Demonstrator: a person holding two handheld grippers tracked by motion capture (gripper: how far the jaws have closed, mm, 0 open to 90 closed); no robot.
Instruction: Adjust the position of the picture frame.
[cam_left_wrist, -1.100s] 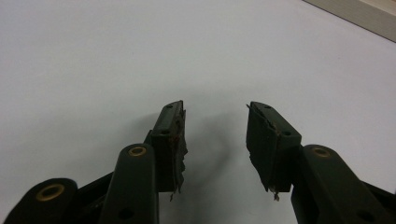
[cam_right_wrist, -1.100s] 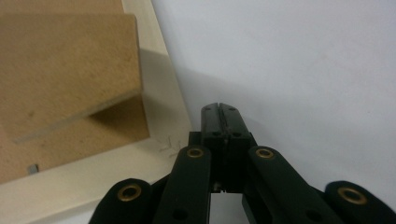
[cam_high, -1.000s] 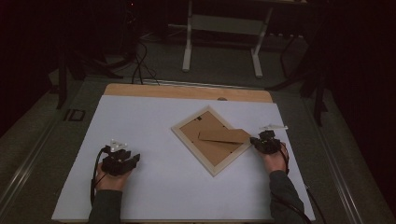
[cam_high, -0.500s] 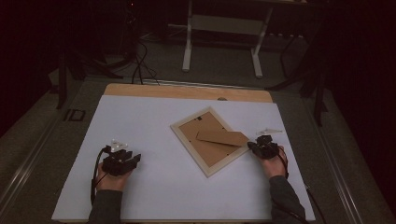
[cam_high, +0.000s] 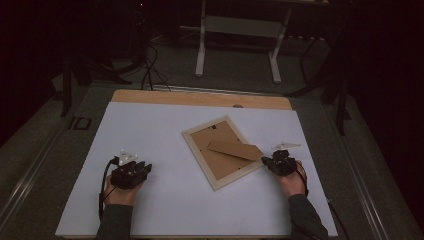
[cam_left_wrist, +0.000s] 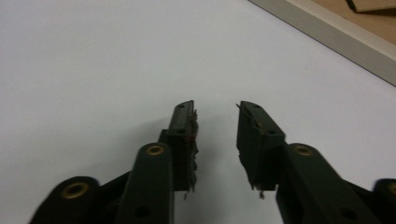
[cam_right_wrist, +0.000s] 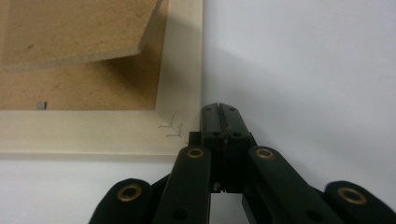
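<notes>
A pale wooden picture frame (cam_high: 198, 145) lies face down on the white table top (cam_high: 150, 130), its brown backing up. A cardboard stand flap (cam_high: 235, 149) rests across the backing. My right gripper (cam_high: 266, 161) is shut with nothing in it. In the right gripper view its tips (cam_right_wrist: 219, 108) sit close against the outer edge of the frame (cam_right_wrist: 180, 70) by a corner, below the flap (cam_right_wrist: 84, 28). My left gripper (cam_high: 146, 168) lies at the near left, well clear of the frame. Its jaws (cam_left_wrist: 215, 109) have just been closing but stand apart over bare table, with the frame's edge (cam_left_wrist: 336, 35) farther off.
A bare wooden strip (cam_high: 200, 98) runs along the table's far edge. Beyond it, on the dark floor, stand a metal stand (cam_high: 237, 45) and several cables (cam_high: 147, 65). White surface lies open between my two hands.
My right gripper has moved toward the near side and slightly left. The frame has turned a little with it, its near corner swinging left. The left hand has stayed in place.
</notes>
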